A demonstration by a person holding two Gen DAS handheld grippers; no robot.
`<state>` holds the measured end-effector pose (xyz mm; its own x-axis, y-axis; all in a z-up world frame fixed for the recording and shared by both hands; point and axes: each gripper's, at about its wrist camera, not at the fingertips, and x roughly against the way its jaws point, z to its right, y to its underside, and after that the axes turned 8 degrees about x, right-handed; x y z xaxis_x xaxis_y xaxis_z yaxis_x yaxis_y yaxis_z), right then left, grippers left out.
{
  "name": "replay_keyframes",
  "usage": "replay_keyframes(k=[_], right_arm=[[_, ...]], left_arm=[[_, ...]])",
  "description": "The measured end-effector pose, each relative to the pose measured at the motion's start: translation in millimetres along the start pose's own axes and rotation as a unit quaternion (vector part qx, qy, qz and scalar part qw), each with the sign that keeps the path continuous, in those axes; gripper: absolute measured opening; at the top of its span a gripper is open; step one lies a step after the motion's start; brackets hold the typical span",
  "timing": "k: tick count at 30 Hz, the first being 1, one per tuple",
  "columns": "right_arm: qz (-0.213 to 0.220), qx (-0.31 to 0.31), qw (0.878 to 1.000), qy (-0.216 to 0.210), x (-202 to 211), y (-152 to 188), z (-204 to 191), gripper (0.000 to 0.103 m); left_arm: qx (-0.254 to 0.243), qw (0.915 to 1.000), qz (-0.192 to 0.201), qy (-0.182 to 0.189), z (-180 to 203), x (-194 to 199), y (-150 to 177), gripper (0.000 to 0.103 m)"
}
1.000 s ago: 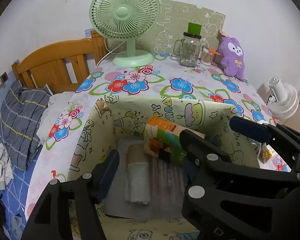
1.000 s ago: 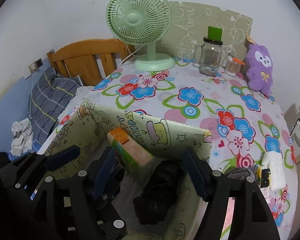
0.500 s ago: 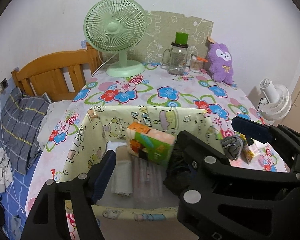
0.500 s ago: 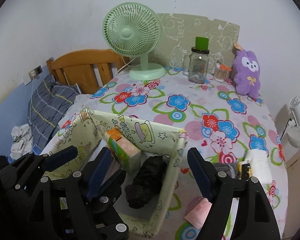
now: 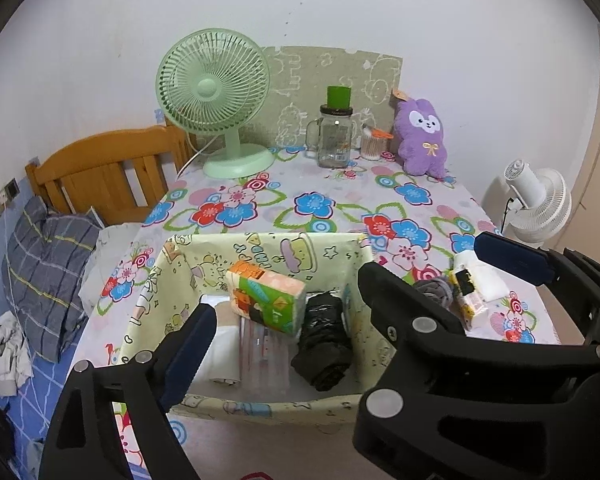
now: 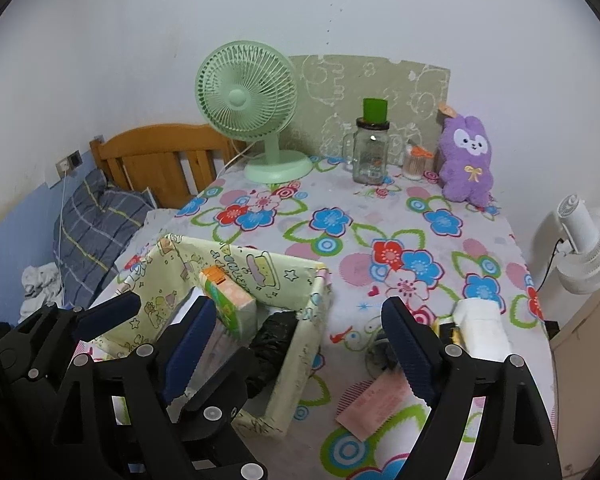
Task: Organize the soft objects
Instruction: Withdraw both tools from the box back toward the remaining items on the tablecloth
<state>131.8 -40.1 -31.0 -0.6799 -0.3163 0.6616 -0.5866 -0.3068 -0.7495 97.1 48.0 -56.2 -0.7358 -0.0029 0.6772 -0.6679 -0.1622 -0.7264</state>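
Note:
A pale green cartoon-print fabric box (image 5: 260, 248) (image 6: 260, 268) stands on the flowered table. An orange-and-green tissue pack (image 5: 268, 300) (image 6: 232, 304) leans inside it, beside a black rolled bundle (image 5: 324, 340) (image 6: 276, 332) and a white roll (image 5: 224, 344). My left gripper (image 5: 286, 296) and right gripper (image 6: 300, 312) hover side by side at the box's near edge. The jaws of both are opening, with nothing pressed between the pads. Right of the box lie a grey cloth (image 5: 432, 290) and a white folded towel (image 5: 480, 280) (image 6: 480, 320). A purple plush (image 5: 420, 136) (image 6: 466, 160) sits at the back.
A green desk fan (image 5: 216, 92), a glass jar (image 5: 334, 140) and a swab holder line the far edge. A pink slip (image 6: 374, 404) lies near the front right. A white floor fan (image 5: 536, 200) stands off the right side, a wooden bed (image 5: 100, 168) off the left.
Both grippers have pulled back and up from the box while their jaws widened. The tissue pack, earlier between the fingers, now rests in the box.

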Motion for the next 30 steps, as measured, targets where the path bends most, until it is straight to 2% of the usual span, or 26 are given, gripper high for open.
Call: replay_keyframes(k=[13,21,30], right_arm=[[0.023,-0.015,0.999,0.016,32,12,22,0.095],[0.038,-0.019,0.999,0.028,50,20,37,0.100],[0.042,-0.029,0.997,0.054,62,40,59,0.100]], left_arm=[[-0.020,0.9996,0.017,0.004,31,21,5,0.100],[-0.028,0.9989,0.028,0.025,51,31,9,0.103],[-0.025,0.9985,0.009,0.049,75,26,25,0.103]])
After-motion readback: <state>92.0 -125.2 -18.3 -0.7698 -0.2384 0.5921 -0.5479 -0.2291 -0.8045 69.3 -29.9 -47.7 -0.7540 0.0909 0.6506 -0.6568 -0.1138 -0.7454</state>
